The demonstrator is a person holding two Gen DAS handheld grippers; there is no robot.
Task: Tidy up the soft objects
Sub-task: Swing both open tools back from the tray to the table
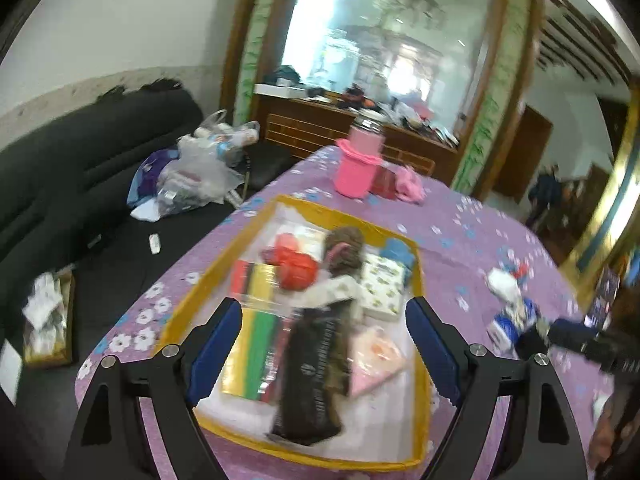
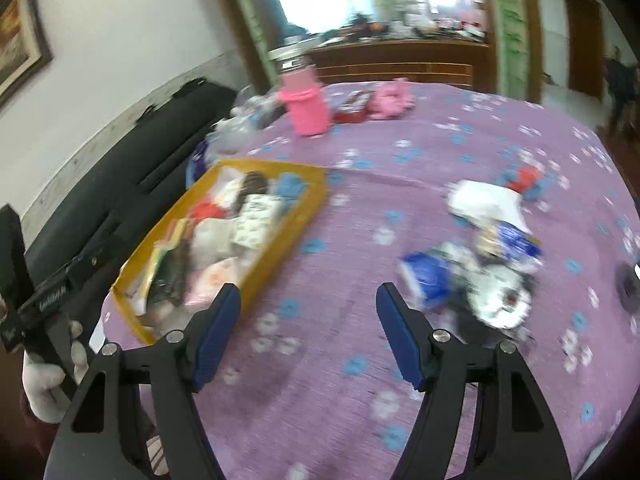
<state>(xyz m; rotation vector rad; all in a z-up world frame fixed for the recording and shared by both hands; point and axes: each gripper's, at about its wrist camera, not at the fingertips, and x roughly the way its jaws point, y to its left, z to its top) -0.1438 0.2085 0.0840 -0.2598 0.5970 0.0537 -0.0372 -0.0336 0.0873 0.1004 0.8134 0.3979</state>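
Note:
A yellow-rimmed tray [image 1: 320, 209] [image 2: 294, 208] on the purple flowered tablecloth [image 2: 340, 360] holds several soft things: a brown-haired doll [image 1: 340, 256], a long dark pouch [image 1: 316, 368], a red soft piece [image 1: 298, 266], a patterned white packet [image 1: 386, 284] and coloured sheets [image 1: 256, 316]. My left gripper [image 1: 324, 320] hangs open above the tray, nothing between its blue pads. My right gripper [image 2: 308, 300] stands open over bare cloth, between the tray and a loose pile of blue, white and black soft items [image 2: 480, 276] [image 1: 512, 312].
A pink cup [image 1: 358, 164] [image 2: 306, 104], a red packet [image 2: 352, 106] and a pink plush [image 1: 410, 184] [image 2: 392, 98] sit at the table's far edge. A black sofa [image 1: 80, 168] with plastic bags [image 1: 192, 172] lies left. A gloved hand [image 2: 52, 380] shows at lower left.

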